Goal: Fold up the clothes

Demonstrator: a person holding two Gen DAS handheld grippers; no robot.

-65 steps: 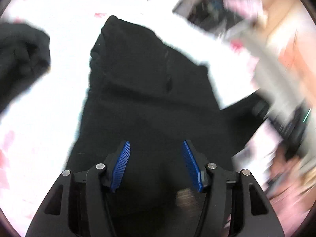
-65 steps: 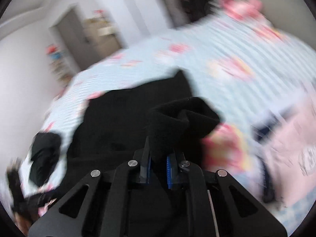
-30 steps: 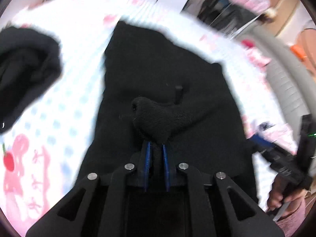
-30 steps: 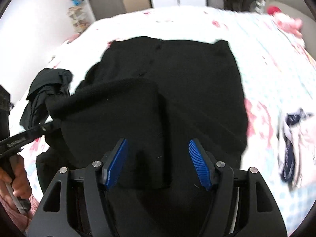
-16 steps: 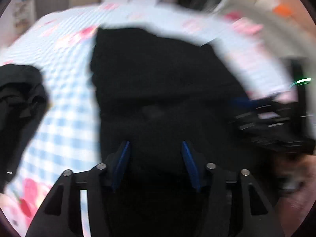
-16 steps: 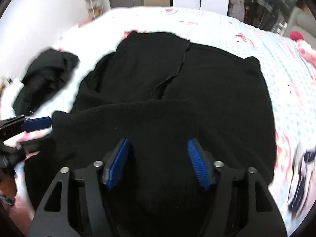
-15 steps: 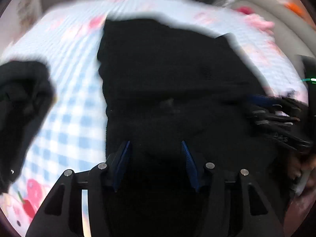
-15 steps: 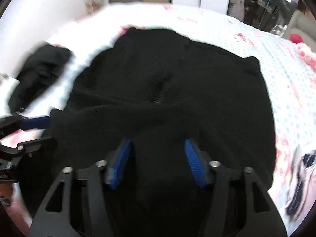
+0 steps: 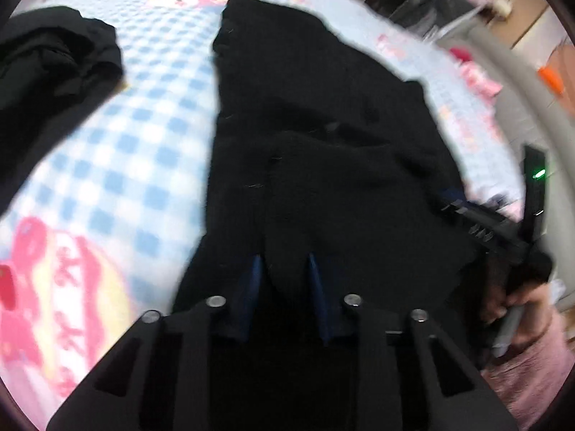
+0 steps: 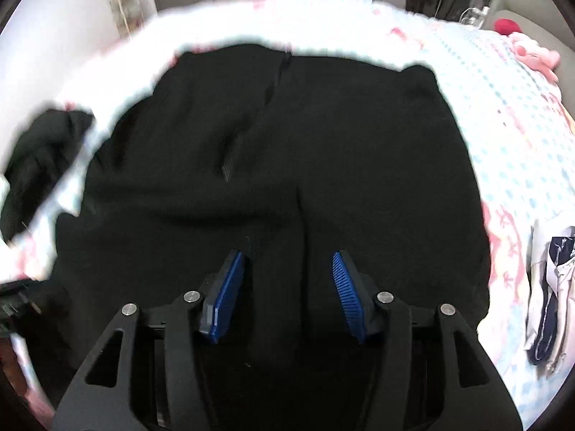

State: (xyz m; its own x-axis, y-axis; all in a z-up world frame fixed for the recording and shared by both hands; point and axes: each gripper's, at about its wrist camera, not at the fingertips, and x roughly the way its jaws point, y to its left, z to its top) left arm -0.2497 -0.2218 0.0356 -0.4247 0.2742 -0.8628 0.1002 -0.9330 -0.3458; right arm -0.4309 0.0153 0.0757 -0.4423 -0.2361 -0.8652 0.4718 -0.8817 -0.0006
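A black garment (image 9: 323,107) lies spread on the bed, its near part folded over the rest. In the left wrist view my left gripper (image 9: 284,269) has a raised fold of this cloth filling the gap between its blue pads, and its jaws are closing. In the right wrist view the same garment (image 10: 341,125) fills the middle. My right gripper (image 10: 287,280) hovers low over the folded near edge with its jaws apart and opening; the pads (image 10: 230,287) press on nothing. The right gripper (image 9: 485,230) also shows at that garment's right edge, held by a hand (image 9: 517,298).
A second black garment (image 9: 46,64) lies crumpled on the blue-checked bed sheet (image 9: 143,125) to the left, also seen in the right wrist view (image 10: 39,158). A white and navy piece of clothing (image 10: 550,305) lies at the right. Pink soft things (image 10: 535,54) sit at the far right.
The left jaws, open over the cloth half a second ago, have narrowed around a fold. The right gripper has sunk closer to the garment with its jaws still apart.
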